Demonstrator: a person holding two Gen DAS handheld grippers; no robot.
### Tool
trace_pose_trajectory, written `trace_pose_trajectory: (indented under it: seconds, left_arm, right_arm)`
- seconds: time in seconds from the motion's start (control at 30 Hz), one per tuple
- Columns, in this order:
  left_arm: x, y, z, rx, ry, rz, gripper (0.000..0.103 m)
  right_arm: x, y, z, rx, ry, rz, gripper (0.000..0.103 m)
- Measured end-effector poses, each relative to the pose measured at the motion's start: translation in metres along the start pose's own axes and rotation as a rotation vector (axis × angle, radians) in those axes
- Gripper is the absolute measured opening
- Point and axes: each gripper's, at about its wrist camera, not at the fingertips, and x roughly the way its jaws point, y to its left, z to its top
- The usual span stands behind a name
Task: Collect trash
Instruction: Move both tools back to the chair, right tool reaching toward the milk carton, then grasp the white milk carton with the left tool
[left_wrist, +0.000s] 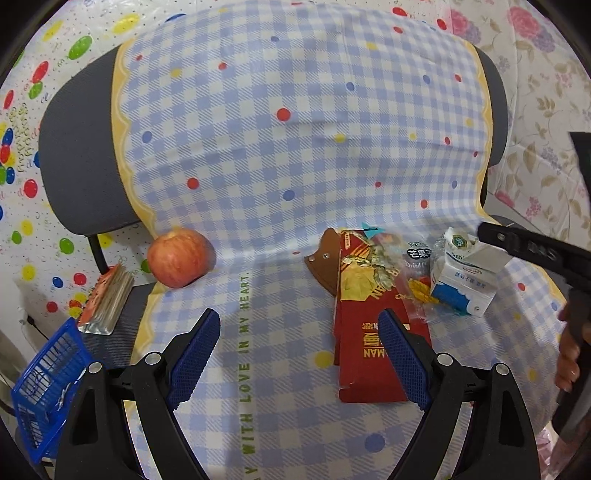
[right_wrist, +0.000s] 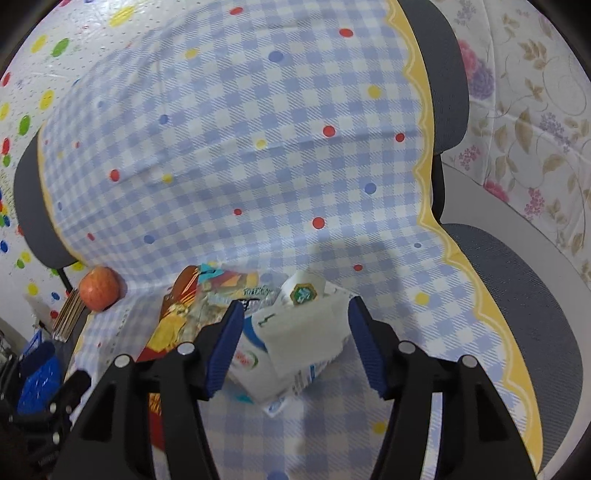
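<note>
Lying on the checked cloth (left_wrist: 295, 155) that is covering the chair seat are three pieces of trash and one apple. The trash is sitting in a bunch near the right edge of the seat: one white and blue milk carton (left_wrist: 463, 275), one clear crinkly snack bag (left_wrist: 413, 273) and one flat red box (left_wrist: 365, 332). The milk carton is looking squashed, with its top bent open, and it is touching the snack bag. The snack bag is lying partly on the red box.

The one apple (left_wrist: 180, 257) is resting by the left edge of the seat, well apart from the trash. One small stack of cards (left_wrist: 107, 299) is sitting just past that edge. One blue basket (left_wrist: 44, 384) is standing lower down on the left, and something pale is showing inside it, but it is too blurry to tell what.

The left gripper (left_wrist: 299, 354) is hanging over the seat with its jaws wide apart, holding nothing. The right gripper (right_wrist: 295, 345) is reaching around the milk carton (right_wrist: 295, 339) with its jaws spread wide, one on each side, not squeezing it.
</note>
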Motion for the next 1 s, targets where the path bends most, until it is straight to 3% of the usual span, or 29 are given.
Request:
trace_pose_trajectory:
  seconds: [0.03, 0.07, 0.1, 0.2, 0.43, 0.63, 0.8, 1.0]
  left_arm:
    - [0.000, -0.001, 0.000, 0.003, 0.002, -0.003, 0.087]
    - [0.000, -0.002, -0.001, 0.005, 0.004, -0.007, 0.087]
    - [-0.001, -0.004, -0.002, 0.010, 0.005, -0.011, 0.087]
    - [-0.005, -0.006, -0.004, 0.024, 0.002, -0.013, 0.087]
    - [-0.024, -0.013, -0.009, 0.045, -0.020, -0.026, 0.087]
    - [-0.033, -0.045, -0.007, 0.099, -0.046, -0.095, 0.089]
    - [-0.022, -0.082, -0.008, 0.153, -0.029, -0.164, 0.089]
    - [0.006, -0.109, -0.001, 0.146, 0.000, -0.248, 0.089]
  right_arm:
    - [0.003, -0.001, 0.001, 0.014, 0.010, -0.005, 0.058]
    - [0.005, -0.003, 0.002, 0.029, 0.015, -0.005, 0.044]
    - [0.003, -0.004, 0.001, 0.038, 0.020, 0.004, 0.019]
    - [-0.011, -0.003, -0.005, 0.008, -0.001, 0.020, 0.004]
    - [-0.070, -0.009, -0.028, -0.090, -0.065, 0.025, 0.002]
    - [-0.105, -0.027, -0.047, -0.090, -0.083, 0.027, 0.003]
    - [-0.117, -0.041, -0.060, -0.076, -0.075, 0.047, 0.003]
    - [-0.121, -0.056, -0.065, -0.062, -0.068, 0.058, 0.003]
